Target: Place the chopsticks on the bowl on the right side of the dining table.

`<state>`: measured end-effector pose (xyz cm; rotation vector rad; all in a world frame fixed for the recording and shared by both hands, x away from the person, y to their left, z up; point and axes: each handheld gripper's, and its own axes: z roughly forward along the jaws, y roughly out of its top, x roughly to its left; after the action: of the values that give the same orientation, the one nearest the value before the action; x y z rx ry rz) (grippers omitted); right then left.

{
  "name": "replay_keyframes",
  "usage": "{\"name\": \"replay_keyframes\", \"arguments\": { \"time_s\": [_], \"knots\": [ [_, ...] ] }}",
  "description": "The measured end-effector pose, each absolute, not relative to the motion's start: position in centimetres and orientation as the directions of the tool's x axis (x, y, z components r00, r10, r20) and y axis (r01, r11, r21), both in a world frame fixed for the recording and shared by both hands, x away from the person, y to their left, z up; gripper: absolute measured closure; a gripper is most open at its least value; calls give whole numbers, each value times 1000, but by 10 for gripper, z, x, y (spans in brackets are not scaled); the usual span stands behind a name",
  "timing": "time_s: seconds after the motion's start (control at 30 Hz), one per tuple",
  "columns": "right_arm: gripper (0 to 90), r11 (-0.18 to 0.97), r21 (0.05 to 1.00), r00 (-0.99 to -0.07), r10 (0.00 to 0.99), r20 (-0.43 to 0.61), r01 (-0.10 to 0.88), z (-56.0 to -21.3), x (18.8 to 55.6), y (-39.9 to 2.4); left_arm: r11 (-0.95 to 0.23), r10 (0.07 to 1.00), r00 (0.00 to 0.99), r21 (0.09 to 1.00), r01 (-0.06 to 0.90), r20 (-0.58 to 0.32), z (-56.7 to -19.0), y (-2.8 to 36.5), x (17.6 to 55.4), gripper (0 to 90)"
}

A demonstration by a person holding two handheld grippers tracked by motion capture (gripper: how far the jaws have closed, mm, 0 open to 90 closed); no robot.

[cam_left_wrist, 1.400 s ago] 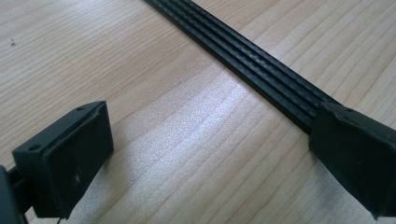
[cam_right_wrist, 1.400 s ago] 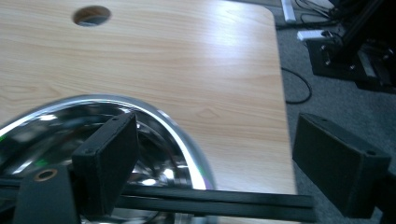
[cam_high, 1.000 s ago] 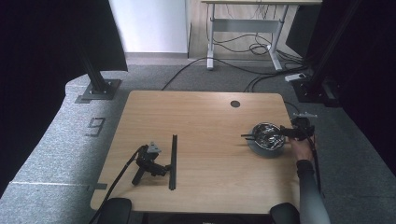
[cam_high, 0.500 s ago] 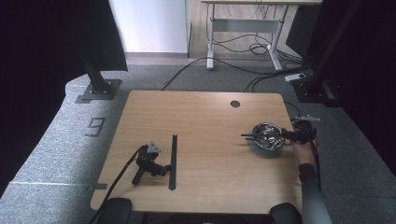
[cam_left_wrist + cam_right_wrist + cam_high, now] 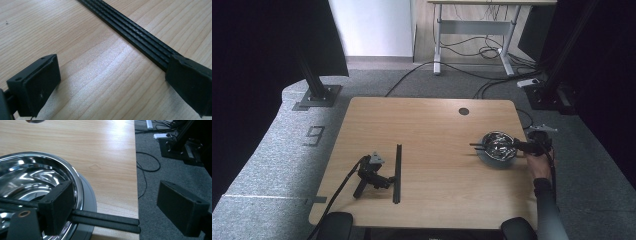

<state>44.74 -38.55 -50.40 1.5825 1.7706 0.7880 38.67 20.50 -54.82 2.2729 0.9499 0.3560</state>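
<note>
1. Our right forearm wears a dark grey long sleeve [image 5: 546,210], snug down to the wrist.
2. Our right gripper [image 5: 112,202] has blocky matt black pads [image 5: 183,211], a small screw hole in each, and a brass-coloured rivet beside the nearer pad.
3. Our left gripper [image 5: 112,82] has matching black pads [image 5: 37,85], a grey three-cornered plate [image 5: 376,159] and a black cable [image 5: 339,187].

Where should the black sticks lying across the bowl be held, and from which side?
Grip the sticks at the ends that jut past the rim of the bowl, near the edge of the table, and come in from that edge. There they lie level and side by side, clear of the rim, so the open right tongs can probably close across both at once.
</note>
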Motion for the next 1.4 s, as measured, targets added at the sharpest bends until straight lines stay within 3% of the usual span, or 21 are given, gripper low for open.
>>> {"name": "replay_keyframes", "arguments": {
  "time_s": [0.4, 0.83, 1.1, 1.4],
  "knots": [
    [81, 151, 782, -162, 985, -64, 605, -492, 419, -381, -533, 713, 702, 653, 539, 2, -548, 205, 387, 0],
    [25, 253, 769, -307, 948, -77, 587, -481, 362, -351, -533, 712, 702, 653, 538, 2, -548, 205, 387, 0],
    [15, 332, 749, -438, 897, -62, 574, -486, 338, -306, -533, 712, 702, 653, 538, 3, -548, 205, 387, 0],
    [0, 448, 730, -636, 772, -24, 516, -516, 341, -241, -533, 712, 702, 653, 538, 2, -548, 205, 387, 0]
  ]
}}
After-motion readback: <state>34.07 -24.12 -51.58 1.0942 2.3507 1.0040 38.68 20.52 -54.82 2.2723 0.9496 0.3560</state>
